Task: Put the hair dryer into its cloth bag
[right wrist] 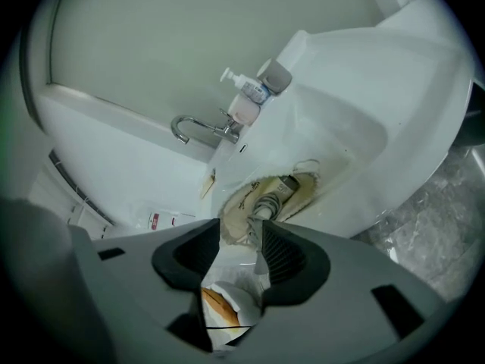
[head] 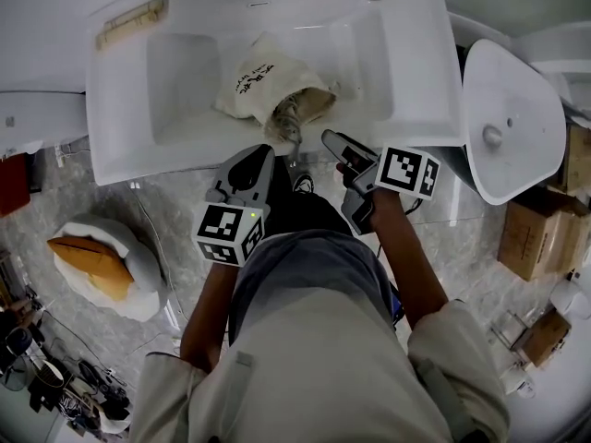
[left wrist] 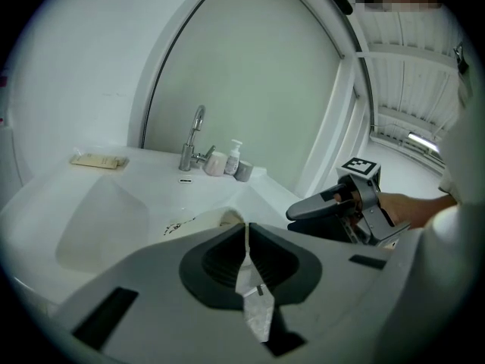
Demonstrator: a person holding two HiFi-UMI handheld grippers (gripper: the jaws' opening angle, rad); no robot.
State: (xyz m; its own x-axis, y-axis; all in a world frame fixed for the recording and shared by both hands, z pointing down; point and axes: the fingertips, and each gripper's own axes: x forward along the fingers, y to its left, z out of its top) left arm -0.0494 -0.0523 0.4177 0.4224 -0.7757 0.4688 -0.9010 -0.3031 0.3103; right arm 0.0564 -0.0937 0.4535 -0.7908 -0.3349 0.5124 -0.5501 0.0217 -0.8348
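While the sink (head: 120, 146) holds the cloth bag (head: 251, 79) in its basin, mouth toward the front edge, the hair dryer (head: 292, 113) pokes out lengthwise toward both grippers. The left gripper (head: 263, 152), clenched and empty, seems slightly nearer than the right gripper (head: 330, 140), which is half-parted and grasps nothing.

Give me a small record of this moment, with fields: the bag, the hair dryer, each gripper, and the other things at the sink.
bag: cloth bag lies in the sink, mouth open toward the person
hair dryer: hair dryer inside the bag, with its coiled cord showing at the mouth
left gripper: left gripper, jaws together, nothing seen between them
right gripper: right gripper, jaws apart, nothing gripped, pointing toward the bag's mouth
other things: faucet and small bottles at the back rim
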